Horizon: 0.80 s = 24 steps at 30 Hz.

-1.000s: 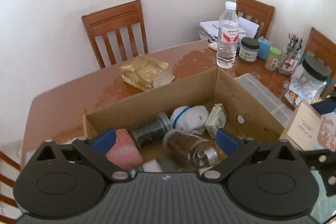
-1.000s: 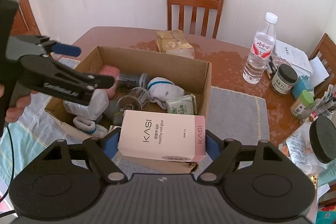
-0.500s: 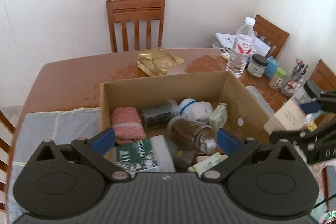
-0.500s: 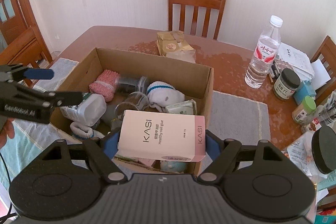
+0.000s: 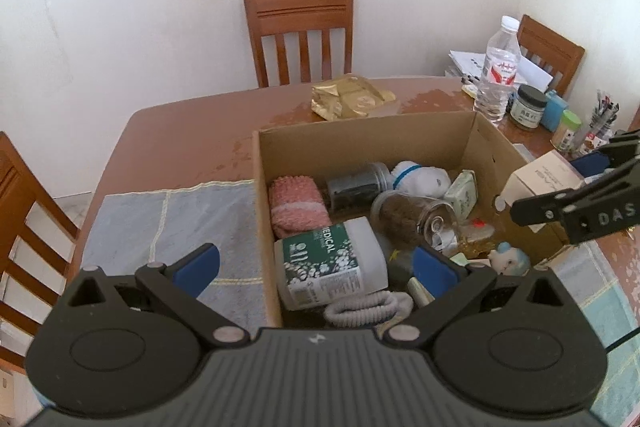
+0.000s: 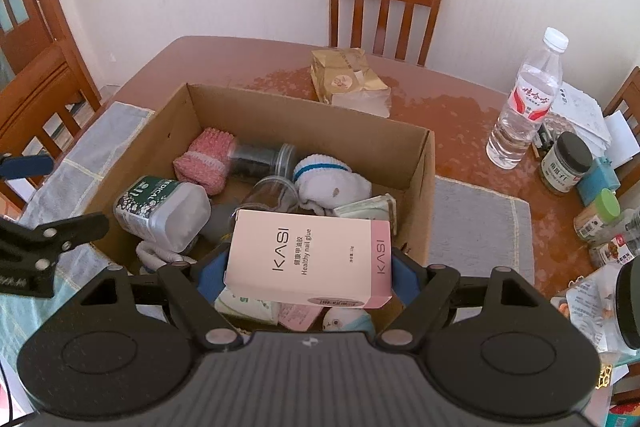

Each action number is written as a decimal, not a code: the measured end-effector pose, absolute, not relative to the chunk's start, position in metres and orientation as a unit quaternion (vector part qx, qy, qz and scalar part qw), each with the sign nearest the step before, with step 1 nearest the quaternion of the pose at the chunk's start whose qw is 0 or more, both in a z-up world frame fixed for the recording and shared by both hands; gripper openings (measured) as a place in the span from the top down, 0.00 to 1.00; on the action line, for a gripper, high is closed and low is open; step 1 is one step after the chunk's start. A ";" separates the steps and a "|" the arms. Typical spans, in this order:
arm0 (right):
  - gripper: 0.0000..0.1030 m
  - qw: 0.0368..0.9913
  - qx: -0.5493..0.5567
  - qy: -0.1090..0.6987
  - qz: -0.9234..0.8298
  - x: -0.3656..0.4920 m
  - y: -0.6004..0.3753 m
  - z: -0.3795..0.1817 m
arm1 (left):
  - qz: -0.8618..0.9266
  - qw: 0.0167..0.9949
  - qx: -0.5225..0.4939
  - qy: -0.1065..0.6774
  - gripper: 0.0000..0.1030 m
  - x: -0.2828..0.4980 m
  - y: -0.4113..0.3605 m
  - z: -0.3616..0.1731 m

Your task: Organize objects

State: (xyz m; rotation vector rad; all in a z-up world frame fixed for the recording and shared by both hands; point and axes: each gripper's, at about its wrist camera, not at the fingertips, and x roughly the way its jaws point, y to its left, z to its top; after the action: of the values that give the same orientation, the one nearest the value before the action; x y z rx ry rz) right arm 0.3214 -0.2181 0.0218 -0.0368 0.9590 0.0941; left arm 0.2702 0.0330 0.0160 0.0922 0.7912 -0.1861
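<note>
pink-and-white kasi box (image 6: 308, 259), brown cardboard box (image 6: 312, 127), pink knitted sock (image 6: 206, 159), white sock with blue stripe (image 6: 330, 179).

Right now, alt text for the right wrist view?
The right gripper holds a pink KASI box over an open cardboard box of jars, socks and a white bottle, on a wooden table.

Three chairs (image 5: 299, 35), one box (image 5: 360, 143) (cardboard).

A home dining room: wooden chairs (image 5: 299, 35) around a cluttered table (image 5: 192, 131).
</note>
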 end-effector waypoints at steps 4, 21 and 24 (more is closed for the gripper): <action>0.03 0.884 -0.013 0.466 0.034 0.323 -0.214 0.020 | -0.075 0.917 0.056 0.388 0.01 0.264 0.032 0.013; 0.00 0.871 0.026 0.490 -0.027 0.288 -0.218 0.033 | -0.032 0.895 0.057 0.441 0.01 0.254 0.023 0.017; 0.00 0.861 0.028 0.507 -0.037 0.278 -0.212 0.023 | -0.027 0.885 0.041 0.463 0.01 0.254 0.020 0.016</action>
State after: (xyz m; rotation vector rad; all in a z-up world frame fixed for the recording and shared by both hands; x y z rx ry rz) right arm 0.2782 -0.2124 0.0231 0.0583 1.0638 -0.0771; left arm 0.2540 0.0197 0.0155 0.0858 0.9636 -0.0561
